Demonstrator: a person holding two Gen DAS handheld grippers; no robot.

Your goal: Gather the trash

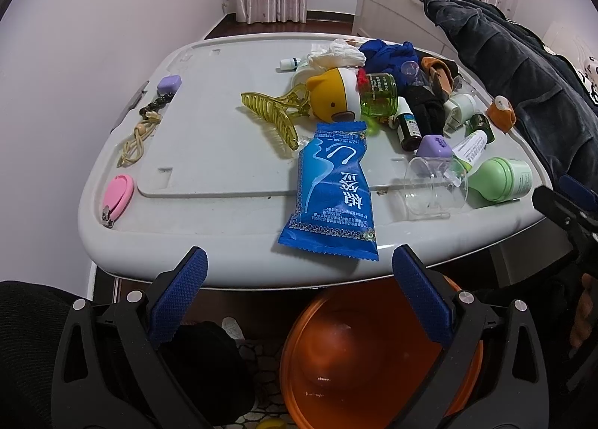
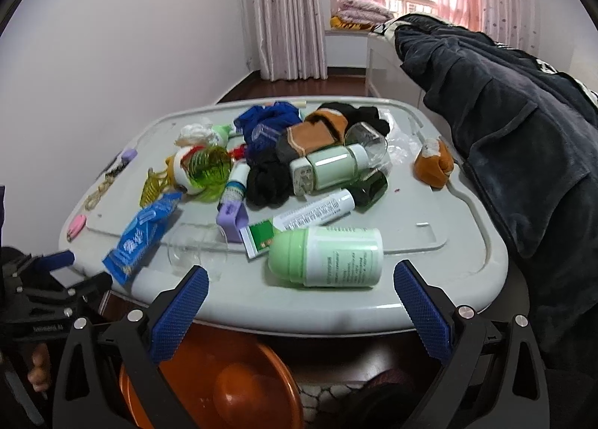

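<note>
Just one blue wrapper, two purple caps, one orange basin.

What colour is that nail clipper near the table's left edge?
Pink, with a metal tip: the nail clipper shows best in the left wrist view.

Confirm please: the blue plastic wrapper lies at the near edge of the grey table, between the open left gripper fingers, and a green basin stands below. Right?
One thing is wrong: the basin below is orange, not green, as the left wrist view shows. The blue plastic wrapper does lie at the grey table's near edge, ahead of the open left gripper.
</note>
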